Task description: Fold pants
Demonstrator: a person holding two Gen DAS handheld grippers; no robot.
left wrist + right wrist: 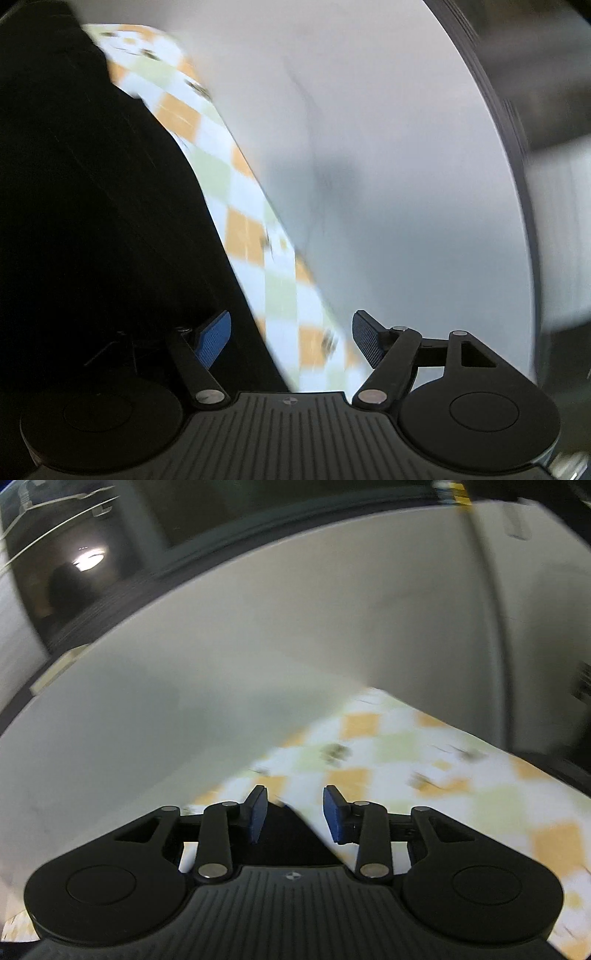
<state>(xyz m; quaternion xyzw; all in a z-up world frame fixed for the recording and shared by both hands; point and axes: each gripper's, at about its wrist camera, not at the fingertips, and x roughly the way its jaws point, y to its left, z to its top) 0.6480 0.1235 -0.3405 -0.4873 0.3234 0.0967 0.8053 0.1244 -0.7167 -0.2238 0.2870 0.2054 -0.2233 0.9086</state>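
Checked orange-green pants [424, 760], blurred, on table [258, 657]

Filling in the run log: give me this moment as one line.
left gripper: open, over pants | right gripper: open, at pants edge | nothing gripped | table: white | views blurred

Soft woven cloth pants with an orange, pale-green and white check [240, 206] lie on a smooth, matt white table [369, 147], beside a matt black cloth [92, 203]. Each hand-held gripper, left [291, 339] and right [294, 814], is of matt black ribbed plastic with bright metal pivot pins [373, 869]. Its fingers carry finely textured blue rubber-like pads [212, 341].
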